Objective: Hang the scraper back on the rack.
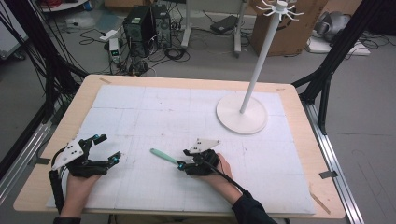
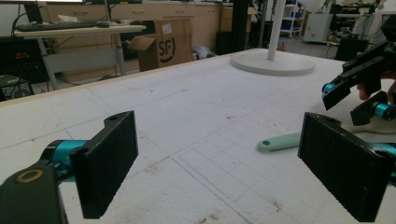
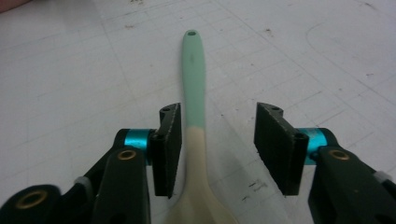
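On the left side of the table the left tool rests low in the person's hand, its two black jaws standing wide apart with nothing between them. Going to the right, a spoon with a mint-green handle lies flat on the white mat — the handle end points toward the left tool. The right tool is set low over the spoon, the jaws half apart, one on each side of the handle; the left pad seems just beside it, the other is not touching. Further right and back stands a white rack on its round base, well apart.
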A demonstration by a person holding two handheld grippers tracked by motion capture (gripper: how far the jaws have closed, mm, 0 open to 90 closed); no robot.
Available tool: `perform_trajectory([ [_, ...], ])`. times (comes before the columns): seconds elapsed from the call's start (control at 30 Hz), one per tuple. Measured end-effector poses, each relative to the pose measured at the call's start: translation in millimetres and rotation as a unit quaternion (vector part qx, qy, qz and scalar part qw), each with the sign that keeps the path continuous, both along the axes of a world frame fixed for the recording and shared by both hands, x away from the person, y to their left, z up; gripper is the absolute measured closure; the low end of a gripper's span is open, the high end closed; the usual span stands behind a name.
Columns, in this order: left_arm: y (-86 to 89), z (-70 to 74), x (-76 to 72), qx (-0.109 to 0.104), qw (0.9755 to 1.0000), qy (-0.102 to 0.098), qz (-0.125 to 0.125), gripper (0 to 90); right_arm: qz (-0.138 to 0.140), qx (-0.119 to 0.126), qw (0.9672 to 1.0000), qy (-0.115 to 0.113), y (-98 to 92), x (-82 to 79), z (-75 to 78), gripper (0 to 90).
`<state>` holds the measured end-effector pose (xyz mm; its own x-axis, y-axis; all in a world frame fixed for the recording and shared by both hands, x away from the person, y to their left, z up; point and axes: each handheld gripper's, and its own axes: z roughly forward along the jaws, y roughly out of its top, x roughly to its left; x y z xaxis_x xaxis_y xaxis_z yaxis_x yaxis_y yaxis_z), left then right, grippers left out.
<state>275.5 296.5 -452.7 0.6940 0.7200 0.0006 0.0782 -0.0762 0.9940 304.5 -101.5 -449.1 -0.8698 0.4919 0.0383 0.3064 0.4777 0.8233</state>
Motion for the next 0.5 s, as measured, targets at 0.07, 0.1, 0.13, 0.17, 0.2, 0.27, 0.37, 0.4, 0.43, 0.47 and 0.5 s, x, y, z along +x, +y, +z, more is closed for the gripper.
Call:
perform_trajectory([
  [0.07, -0.2, 0.0, -0.1, 0.000, 1.0000, 0.000, 0.000, 12.7, 0.007, -0.006, 1.0000, 0.001, 1.3, -0.6, -0.2, 55.9],
  [0.1, -0.4, 0.0, -0.2, 0.000, 1.0000, 0.000, 0.000, 12.6, 0.013, -0.013, 0.9998, -0.003, 2.4, -0.8, -0.5, 57.5],
  [0.13, -0.4, 0.0, -0.2, 0.000, 1.0000, 0.000, 0.000, 12.6, 0.018, -0.017, 0.9997, -0.003, 3.8, -1.4, -0.8, 59.1],
  [0.17, -0.4, -0.1, -0.2, 0.000, 1.0000, 0.000, 0.000, 12.6, 0.023, -0.024, 0.9995, -0.005, 4.8, -1.6, -1.1, 59.9],
  [0.2, -0.4, -0.1, -0.2, 0.000, 1.0000, 0.000, 0.000, 12.6, 0.023, -0.027, 0.9994, -0.004, 6.1, -2.6, -1.2, 61.5],
  [0.27, -0.4, 0.0, -0.2, 0.001, 1.0000, 0.000, 0.000, 12.6, 0.029, -0.037, 0.9989, -0.003, 8.0, -2.9, -1.7, 64.0],
  [0.37, -0.3, 0.0, -0.2, 0.000, 1.0000, 0.000, 0.000, 12.7, 0.036, -0.049, 0.9981, -0.003, 10.7, -2.7, -2.5, 68.2],
  [0.4, -0.2, 0.0, -0.1, 0.000, 1.0000, 0.000, 0.000, 12.7, 0.037, -0.050, 0.9980, -0.002, 11.2, -2.6, -2.7, 69.4],
  [0.43, -0.3, -0.1, -0.1, 0.000, 1.0000, 0.001, 0.000, 12.7, 0.039, -0.050, 0.9980, -0.001, 11.2, -2.1, -2.8, 70.3],
  [0.47, -0.2, 0.0, -0.1, 0.000, 1.0000, 0.000, 0.000, 12.7, 0.040, -0.050, 0.9980, 0.001, 10.9, -1.7, -2.7, 71.2],
  [0.5, -0.2, 0.0, -0.1, 0.000, 1.0000, 0.000, 0.000, 12.8, 0.039, -0.050, 0.9980, 0.005, 11.3, -2.4, -2.7, 73.3],
])
